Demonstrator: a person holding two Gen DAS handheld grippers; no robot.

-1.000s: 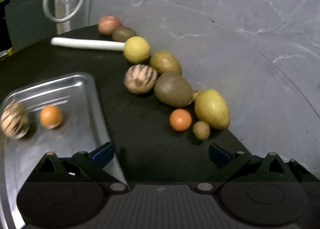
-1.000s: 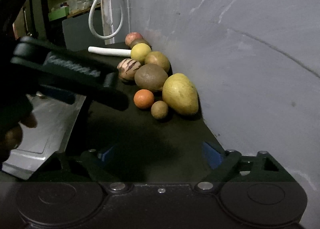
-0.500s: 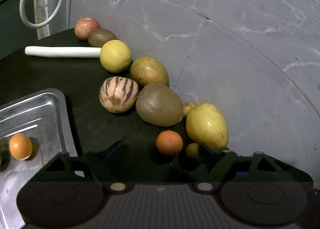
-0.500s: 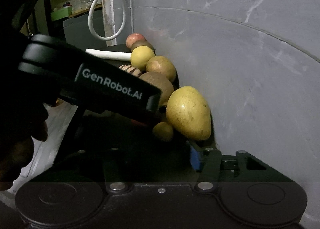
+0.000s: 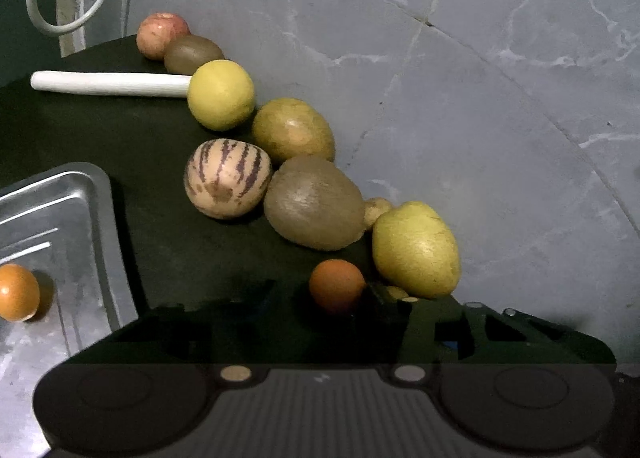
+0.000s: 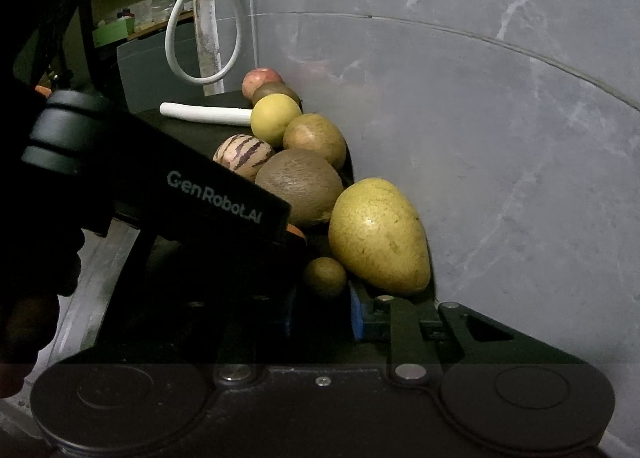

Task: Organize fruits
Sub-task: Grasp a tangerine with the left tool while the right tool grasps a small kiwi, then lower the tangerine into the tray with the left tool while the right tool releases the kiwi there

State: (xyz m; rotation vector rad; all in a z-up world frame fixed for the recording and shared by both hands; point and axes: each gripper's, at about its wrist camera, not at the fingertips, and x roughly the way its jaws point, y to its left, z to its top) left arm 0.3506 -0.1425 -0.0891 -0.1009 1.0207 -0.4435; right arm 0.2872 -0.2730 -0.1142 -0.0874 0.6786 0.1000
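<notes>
Grey wall behind; left gripper, now close, has narrowed around the small orange. Right gripper narrowed around the small brown fruit.

Dim in both views, soft overhead light. Small highlights on yellow pear and orange in tray; dull sheen on metal tray. Black worktop swallows shadow detail; left hand-held gripper nearly lost in dark. Grey wall evenly lit. Strong fisheye bowing, black corners. Slight softness, grain throughout.
</notes>
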